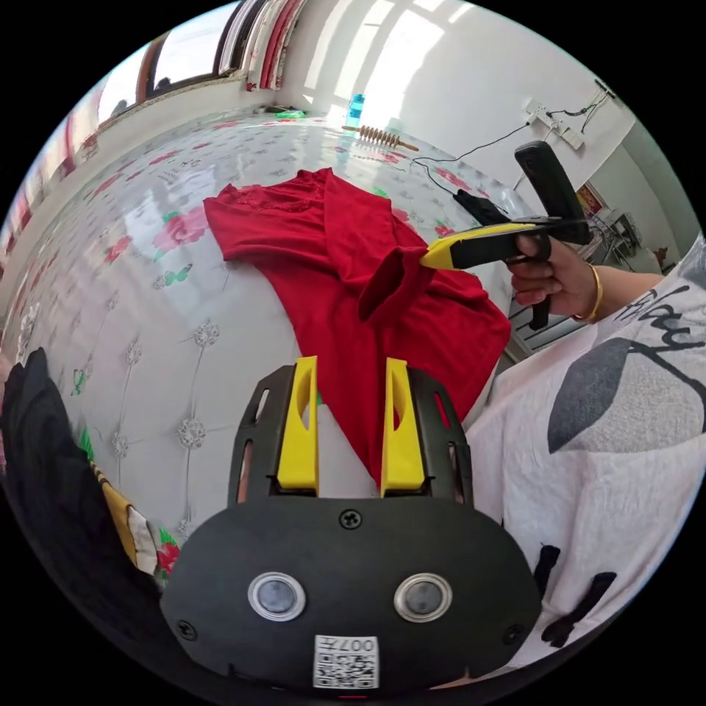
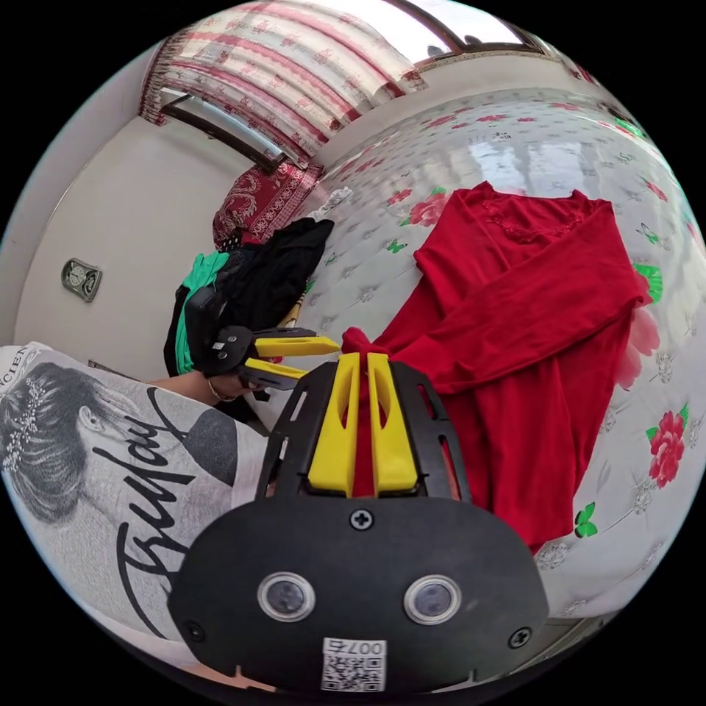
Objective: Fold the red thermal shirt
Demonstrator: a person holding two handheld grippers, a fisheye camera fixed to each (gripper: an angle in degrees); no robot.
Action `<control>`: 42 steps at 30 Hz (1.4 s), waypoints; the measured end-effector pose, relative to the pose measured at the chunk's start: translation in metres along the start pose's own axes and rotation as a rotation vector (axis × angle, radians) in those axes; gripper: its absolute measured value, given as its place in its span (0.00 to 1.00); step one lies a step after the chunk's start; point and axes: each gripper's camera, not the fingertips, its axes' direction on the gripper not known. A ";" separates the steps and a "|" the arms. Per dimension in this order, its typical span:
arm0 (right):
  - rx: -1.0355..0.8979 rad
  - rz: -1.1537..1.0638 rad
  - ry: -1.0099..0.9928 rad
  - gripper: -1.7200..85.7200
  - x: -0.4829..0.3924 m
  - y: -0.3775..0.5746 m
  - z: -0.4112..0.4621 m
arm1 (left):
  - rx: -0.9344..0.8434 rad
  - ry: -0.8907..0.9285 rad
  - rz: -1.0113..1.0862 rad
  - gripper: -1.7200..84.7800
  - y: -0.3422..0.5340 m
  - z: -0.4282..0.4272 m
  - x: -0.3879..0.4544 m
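Right gripper [image 2: 360,357] has its yellow jaws nearly together with red cloth pinched between them: it holds the cuff end of a sleeve of the red thermal shirt [image 2: 529,331], lifted a little off the surface; in the left gripper view the same right gripper [image 1: 430,259] comes in from the side, held in a hand [image 1: 548,276] with a bangle at the wrist, and the sleeve hangs from its tip in a drooping fold; left gripper [image 1: 346,364] has its jaws standing apart with a clear gap and nothing between them, hovering above the lower edge of the shirt near the hem; in the right gripper view the left gripper [image 2: 327,357] shows beside the pinched cuff, its two yellow jaws spread; the shirt lies on a glossy floral-patterned surface [image 1: 147,309], neckline away from the person, body flat, one sleeve drawn across the chest toward the held cuff; a pile of dark clothes [image 2: 272,272] with a green piece among them sits at the edge of the surface, apart from the shirt; the person's white printed top [image 1: 610,441] shows close to the camera; striped curtains [image 2: 294,66] hang by a window [image 2: 441,22] beyond the surface
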 end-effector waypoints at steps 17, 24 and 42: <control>-0.213 -0.266 0.204 0.02 -0.029 0.018 0.047 | -0.016 -0.446 0.415 0.02 -0.012 0.019 0.095; -0.311 -0.220 0.222 0.02 -0.026 0.043 0.059 | -0.135 -0.355 0.130 0.08 0.017 0.013 0.082; -0.284 0.380 0.321 0.04 0.111 0.161 0.013 | -0.357 -0.032 -0.077 0.05 -0.009 0.020 0.030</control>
